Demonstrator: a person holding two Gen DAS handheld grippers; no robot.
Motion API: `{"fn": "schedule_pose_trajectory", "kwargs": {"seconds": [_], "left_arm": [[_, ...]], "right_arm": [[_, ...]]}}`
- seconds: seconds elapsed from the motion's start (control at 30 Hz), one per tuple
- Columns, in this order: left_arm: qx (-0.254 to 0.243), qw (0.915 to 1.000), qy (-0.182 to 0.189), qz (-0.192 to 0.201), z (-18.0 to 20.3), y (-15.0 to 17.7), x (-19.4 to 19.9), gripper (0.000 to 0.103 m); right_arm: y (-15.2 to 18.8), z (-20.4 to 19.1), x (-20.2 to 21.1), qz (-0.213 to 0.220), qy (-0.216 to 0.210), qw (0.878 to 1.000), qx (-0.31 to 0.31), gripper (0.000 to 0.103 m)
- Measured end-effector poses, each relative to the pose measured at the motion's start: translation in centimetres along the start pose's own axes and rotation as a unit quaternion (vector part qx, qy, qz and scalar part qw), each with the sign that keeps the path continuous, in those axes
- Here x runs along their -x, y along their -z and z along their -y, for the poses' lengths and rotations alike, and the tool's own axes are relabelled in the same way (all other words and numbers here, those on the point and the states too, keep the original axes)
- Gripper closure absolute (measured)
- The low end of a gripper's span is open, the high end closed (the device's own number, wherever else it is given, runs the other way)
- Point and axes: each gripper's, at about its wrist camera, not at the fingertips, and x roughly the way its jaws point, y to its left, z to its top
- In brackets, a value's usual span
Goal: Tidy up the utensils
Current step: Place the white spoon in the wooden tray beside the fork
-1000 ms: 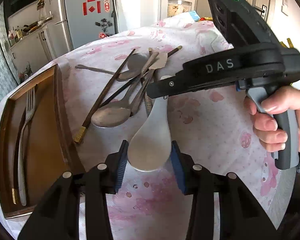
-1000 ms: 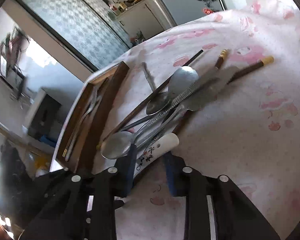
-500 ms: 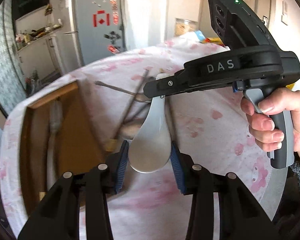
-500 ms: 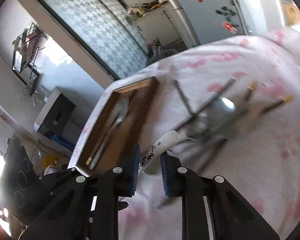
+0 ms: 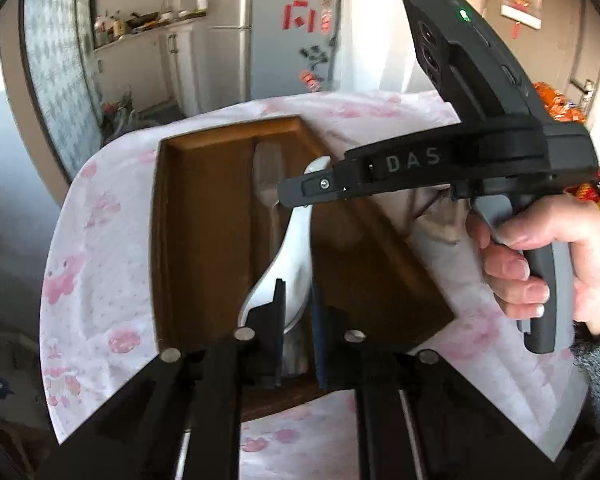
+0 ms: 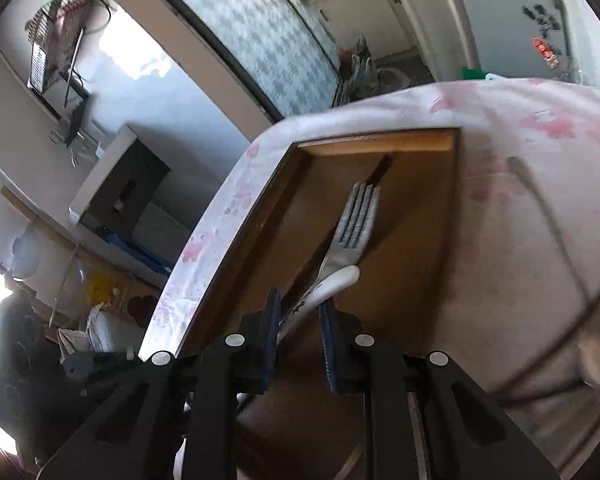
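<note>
A white ceramic spoon [image 5: 290, 256] is held at both ends over the wooden tray [image 5: 204, 216]. My left gripper [image 5: 296, 320] is shut on its bowl end. My right gripper [image 6: 300, 320] is shut on its handle [image 6: 332, 280], which bears black writing; that gripper also shows from the side in the left wrist view [image 5: 312, 190]. A metal fork [image 6: 356, 220] lies in the tray under the spoon, with a dark chopstick [image 6: 380, 170] beside it.
The tray sits near the table's left edge on a pink flowered cloth [image 5: 100, 264]. Blurred utensils [image 6: 540, 216] lie on the cloth to the right of the tray. A fridge [image 5: 292, 24] and kitchen counter stand behind the table.
Both grippers have carried the white spoon left, from the utensil pile to above the tray. The spoon has turned on edge, so the left gripper now stands narrower.
</note>
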Motion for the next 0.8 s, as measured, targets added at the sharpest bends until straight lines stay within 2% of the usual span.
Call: {"fn": "schedule_pose_trajectory", "kwargs": {"seconds": [0.07,0.2,0.23,0.27,0.3,0.33,0.37,0.47,0.6,0.8], "left_arm": [[0.007,1.0000,0.007,-0.003,-0.2,0.1,-0.2,0.089],[-0.005,0.9999,-0.013,-0.006,0.4,0.3,-0.4,0.078],[-0.007,0.9998,-0.021,-0.004,0.6,0.3,-0.4,0.060],[-0.008,0.9997,-0.024,0.000,0.6,0.4,-0.3,0.047],[-0.010,0.9995,-0.027,0.008,0.8,0.4,0.2,0.034],[-0.013,0.9994,-0.030,0.015,1.0,0.4,0.6,0.031],[-0.017,0.9993,-0.029,0.017,1.2,0.2,0.7,0.030],[-0.027,0.9988,-0.020,0.036,2.1,-0.1,2.0,0.018],[-0.043,0.9983,0.001,0.040,4.3,-0.6,2.6,0.017],[-0.080,0.9957,0.039,0.025,9.1,-0.9,0.8,0.017]], "right_arm": [[-0.2,-0.1,-0.5,-0.002,-0.001,1.000,-0.002,0.084],[-0.2,-0.5,-0.5,-0.008,0.008,1.000,0.007,0.077],[-0.1,-0.5,0.0,-0.008,0.008,1.000,0.008,0.064],[0.1,-0.3,0.8,-0.003,0.011,1.000,0.007,0.049],[0.2,-0.1,1.5,0.002,0.014,1.000,0.003,0.041],[0.1,0.2,2.1,0.005,0.013,1.000,0.000,0.031],[0.1,0.5,2.7,0.006,0.009,1.000,-0.002,0.030],[0.4,1.9,6.5,0.027,0.010,1.000,-0.001,0.029],[1.0,6.1,13.0,0.067,0.037,0.997,-0.017,0.029],[4.0,13.2,18.4,0.083,0.075,0.992,-0.065,0.029]]}}
